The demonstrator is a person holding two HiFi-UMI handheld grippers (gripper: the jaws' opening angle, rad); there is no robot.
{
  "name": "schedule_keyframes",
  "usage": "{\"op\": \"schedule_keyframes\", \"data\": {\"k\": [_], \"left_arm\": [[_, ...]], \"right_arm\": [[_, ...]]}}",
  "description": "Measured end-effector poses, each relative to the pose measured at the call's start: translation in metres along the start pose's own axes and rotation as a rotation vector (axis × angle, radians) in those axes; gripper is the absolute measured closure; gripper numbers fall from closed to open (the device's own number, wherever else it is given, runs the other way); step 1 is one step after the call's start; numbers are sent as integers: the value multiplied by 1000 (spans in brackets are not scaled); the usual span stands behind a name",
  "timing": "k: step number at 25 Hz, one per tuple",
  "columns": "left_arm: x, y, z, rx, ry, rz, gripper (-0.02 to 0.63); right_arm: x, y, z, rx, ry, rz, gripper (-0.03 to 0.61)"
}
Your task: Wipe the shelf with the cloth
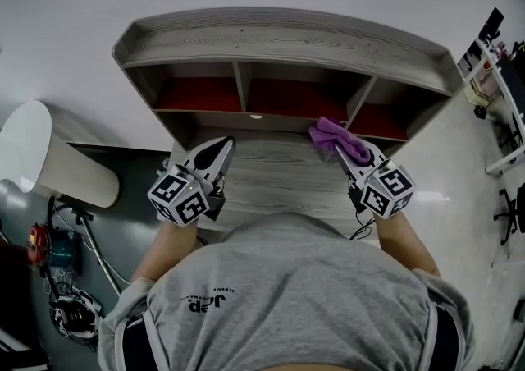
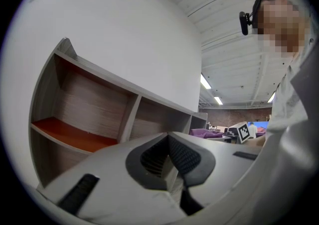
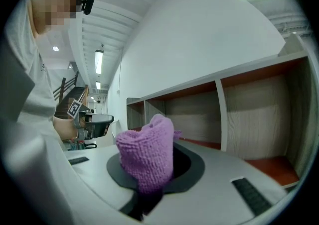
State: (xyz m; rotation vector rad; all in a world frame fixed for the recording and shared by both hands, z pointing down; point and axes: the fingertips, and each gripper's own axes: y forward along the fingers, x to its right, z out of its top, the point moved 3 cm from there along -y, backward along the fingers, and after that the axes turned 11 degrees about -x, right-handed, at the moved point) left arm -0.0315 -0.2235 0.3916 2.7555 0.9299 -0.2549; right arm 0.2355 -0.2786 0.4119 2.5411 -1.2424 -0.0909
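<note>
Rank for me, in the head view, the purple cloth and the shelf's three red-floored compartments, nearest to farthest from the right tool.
1. The purple knitted cloth, clamped in the right tool itself.
2. The right red-floored compartment, just ahead of it.
3. The middle red-floored compartment, ahead and leftward.
4. The left red-floored compartment, at the far left of the grey wooden shelf.

A single dark logo (image 1: 205, 304) is printed on the person's grey shirt (image 1: 328, 295) — well behind both pairs of jaws, nearer the person, and seen upside down. It looks like "JSP"; the small line beside it is too tiny to read.
</note>
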Motion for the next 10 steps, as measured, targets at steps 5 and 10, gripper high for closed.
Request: {"op": "schedule_keyframes", "data": {"k": [5,10], "left_arm": [[1,-1,1,3,-1,0,600],[0,0,0,5,-4,1,600]], "right_arm": [[-1,-2,2,6,-6,8,508],[0,-2,3,13,-12,8,508]]}}
